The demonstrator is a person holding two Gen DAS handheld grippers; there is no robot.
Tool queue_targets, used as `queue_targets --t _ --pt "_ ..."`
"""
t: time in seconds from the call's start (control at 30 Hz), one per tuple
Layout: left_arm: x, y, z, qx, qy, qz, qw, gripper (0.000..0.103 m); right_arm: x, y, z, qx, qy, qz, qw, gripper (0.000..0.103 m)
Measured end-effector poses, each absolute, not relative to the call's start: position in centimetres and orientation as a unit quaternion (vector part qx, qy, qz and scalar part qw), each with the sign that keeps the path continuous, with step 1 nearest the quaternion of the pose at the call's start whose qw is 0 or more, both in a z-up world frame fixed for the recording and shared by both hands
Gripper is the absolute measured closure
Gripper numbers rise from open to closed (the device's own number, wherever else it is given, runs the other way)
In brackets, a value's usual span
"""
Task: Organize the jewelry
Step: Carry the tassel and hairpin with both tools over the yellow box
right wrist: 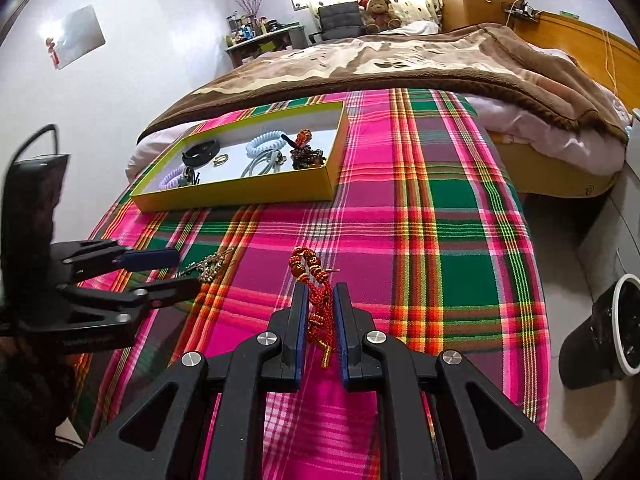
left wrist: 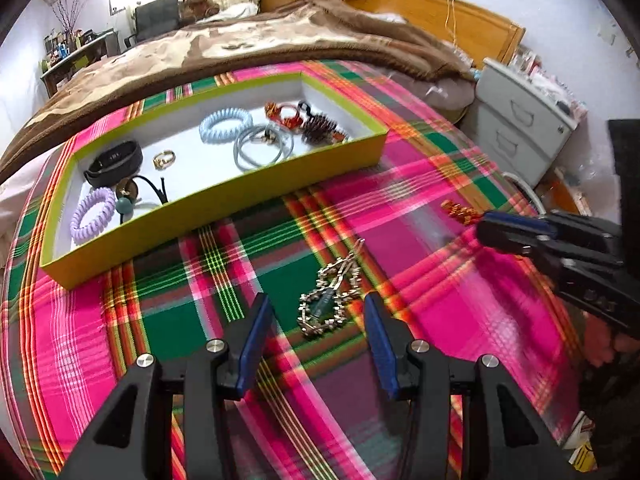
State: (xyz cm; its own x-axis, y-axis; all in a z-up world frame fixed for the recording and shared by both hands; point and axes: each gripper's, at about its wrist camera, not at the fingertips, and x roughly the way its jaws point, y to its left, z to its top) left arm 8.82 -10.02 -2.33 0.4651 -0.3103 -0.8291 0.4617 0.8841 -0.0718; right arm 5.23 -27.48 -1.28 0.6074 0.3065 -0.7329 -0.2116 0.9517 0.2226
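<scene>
A red cord bracelet (right wrist: 316, 304) with brown and gold beads lies on a pink and green plaid cloth (right wrist: 420, 216), between the right gripper's (right wrist: 320, 320) fingers, which stand close on either side of the cord; whether they pinch it cannot be told. To its left, a silver chain necklace (left wrist: 330, 300) lies on the same cloth, just ahead of the left gripper (left wrist: 316, 328), whose fingers are spread wide apart. Farther back sits a yellow-green box (left wrist: 224, 200) holding coil hair ties, a ring, a black band and beaded pieces.
</scene>
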Motion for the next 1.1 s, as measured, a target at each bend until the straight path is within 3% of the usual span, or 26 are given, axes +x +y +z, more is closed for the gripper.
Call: queue_targets --t 0.33,0.47,1.1 --pt "8.82 -10.82 -2.44 0.100 0.453 -0.240 0.853 0.054 5.29 -27.46 -1.40 0.061 0.420 0.146 0.894 0.090" --pt "8.57 -10.88 -2.37 0.101 0.450 -0.239 0.854 0.068 5.41 -27.48 -1.56 0.062 0.421 0.145 0.893 0.090" --pt "8.08 -10.00 -1.51 0.072 0.446 -0.241 0.859 0.068 5.04 -26.96 -1.07 0.055 0.414 0.143 0.897 0.090"
